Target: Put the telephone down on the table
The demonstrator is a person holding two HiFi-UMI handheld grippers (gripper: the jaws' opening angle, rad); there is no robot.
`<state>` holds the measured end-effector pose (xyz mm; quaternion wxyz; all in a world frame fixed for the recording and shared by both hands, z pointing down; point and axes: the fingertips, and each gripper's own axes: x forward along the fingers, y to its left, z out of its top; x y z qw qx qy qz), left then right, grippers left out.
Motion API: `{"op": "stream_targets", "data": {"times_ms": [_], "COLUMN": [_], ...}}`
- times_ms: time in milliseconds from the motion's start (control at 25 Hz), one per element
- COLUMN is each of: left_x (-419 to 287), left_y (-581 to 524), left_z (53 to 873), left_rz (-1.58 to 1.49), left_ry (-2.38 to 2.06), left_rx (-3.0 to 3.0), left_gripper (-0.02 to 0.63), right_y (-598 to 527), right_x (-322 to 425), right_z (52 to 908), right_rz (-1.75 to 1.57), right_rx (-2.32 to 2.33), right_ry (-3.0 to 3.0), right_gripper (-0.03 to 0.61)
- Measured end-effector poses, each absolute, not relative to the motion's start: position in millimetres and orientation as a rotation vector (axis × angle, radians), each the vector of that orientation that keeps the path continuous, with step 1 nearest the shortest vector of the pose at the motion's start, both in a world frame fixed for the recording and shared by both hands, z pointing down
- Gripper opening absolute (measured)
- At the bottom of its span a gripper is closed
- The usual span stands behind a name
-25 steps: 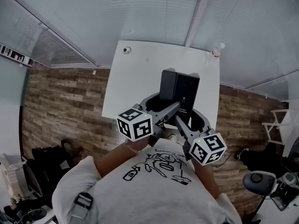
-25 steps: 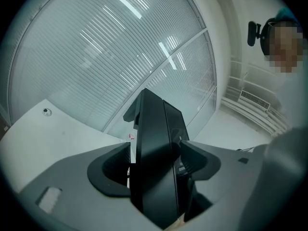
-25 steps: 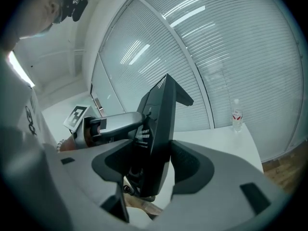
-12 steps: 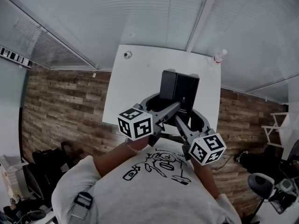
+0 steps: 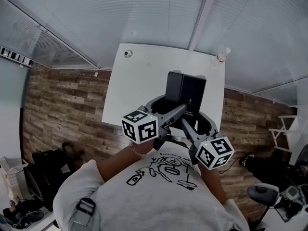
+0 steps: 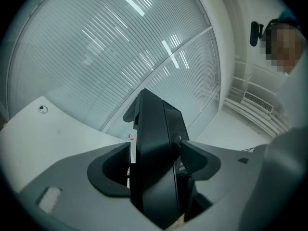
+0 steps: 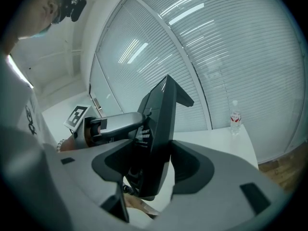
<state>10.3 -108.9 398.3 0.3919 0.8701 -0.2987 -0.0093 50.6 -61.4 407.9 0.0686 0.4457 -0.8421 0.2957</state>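
**Telephone held over the table in both grippers, not yet set down**

Closest to the camera, the left gripper (image 6: 156, 170) and the right gripper (image 7: 155, 165) both reach forward from the person's chest. Each has its jaws pressed against opposite faces of the black telephone (image 5: 186, 93), so the load is shared between them. The set stands nearly on edge, leaning a little, over the near part of the white table (image 5: 137, 78). A bit of coiled cord (image 7: 126, 188) hangs beneath it. Its underside is hidden, but it appears to be carried clear of the surface rather than resting on it.

This looks like the carrying stage just before the placement. The next move likely calls for lowering both grippers together, tipping the set flat so its base meets the tabletop. Only then should either pair of jaws let go, since an early release on one side could let it swing or topple.

The tabletop beyond is mostly bare. A small round object (image 5: 127, 53) sits near the far left corner and a water bottle (image 5: 222, 56) at the far right one, both well apart from the telephone. Wood-plank flooring (image 5: 62, 105) lies to either side, and slatted blinds (image 5: 120, 13) cover the wall behind.
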Motion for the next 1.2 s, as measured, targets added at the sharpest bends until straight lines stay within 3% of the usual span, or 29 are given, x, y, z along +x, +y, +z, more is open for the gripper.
{"op": "stream_targets", "data": {"times_ms": [1200], "left_x": [24], "left_y": [-94], "left_z": [463], "left_rz": [0.095], "left_ry": [-0.755], "left_rx": [2.126], "left_gripper": [0.316], "right_y": [-45], "right_x": [63], "right_z": [470], "right_rz": [1.055], "right_rx": [1.317], "right_ry": [-2.444], "right_gripper": [0.235]}}
